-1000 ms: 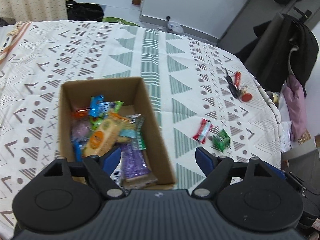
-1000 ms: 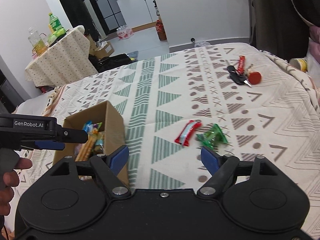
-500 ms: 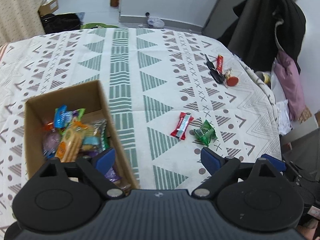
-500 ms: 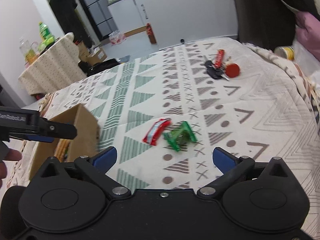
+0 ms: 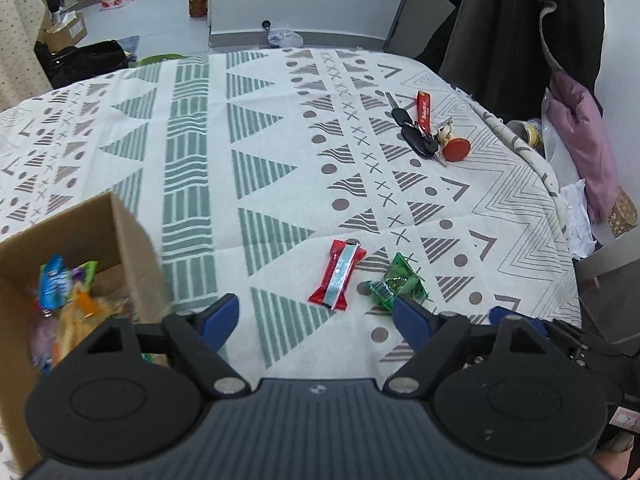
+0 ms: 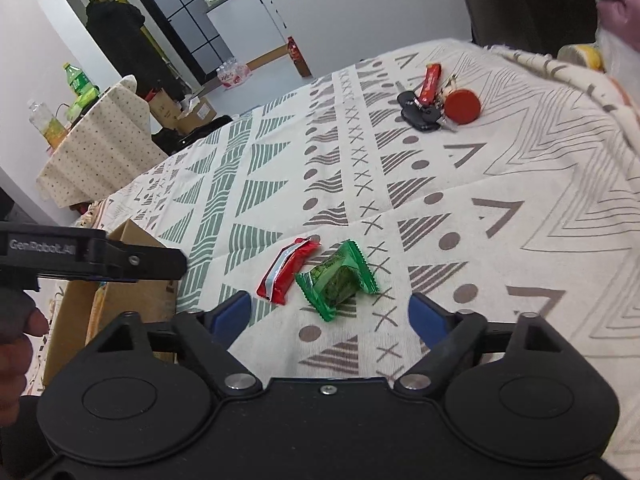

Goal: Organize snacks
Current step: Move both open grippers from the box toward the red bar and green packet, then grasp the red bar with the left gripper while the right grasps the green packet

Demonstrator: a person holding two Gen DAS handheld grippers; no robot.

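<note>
Cardboard is my landmark here: the open box [image 5: 76, 248] is sitting on a patterned cloth [image 5: 256, 128] over what may be a counter or a bed, I cannot tell which, and it is already holding a heap of wrapped snacks [image 5: 64, 292]. Two pieces are lying outside it, off its right side: a red bar [image 5: 338, 274] nearer the box and a green packet [image 5: 396, 282] just beyond the bar, the two close but apart. I judge these are the ones left to gather.

I am holding the left tongs [image 5: 316, 314] with their blue pads spread wide and gripping nothing, hanging above the cloth just right of the box, with the red bar between the pads in the view. The right tongs [image 6: 330, 314] are likewise apart and empty, framing the green packet, presumably to take it while the left deals with the bar.

Farther from the box than both snacks, a bunch of keys [image 5: 424, 128] is resting; not a snack, so I am leaving it alone.
</note>
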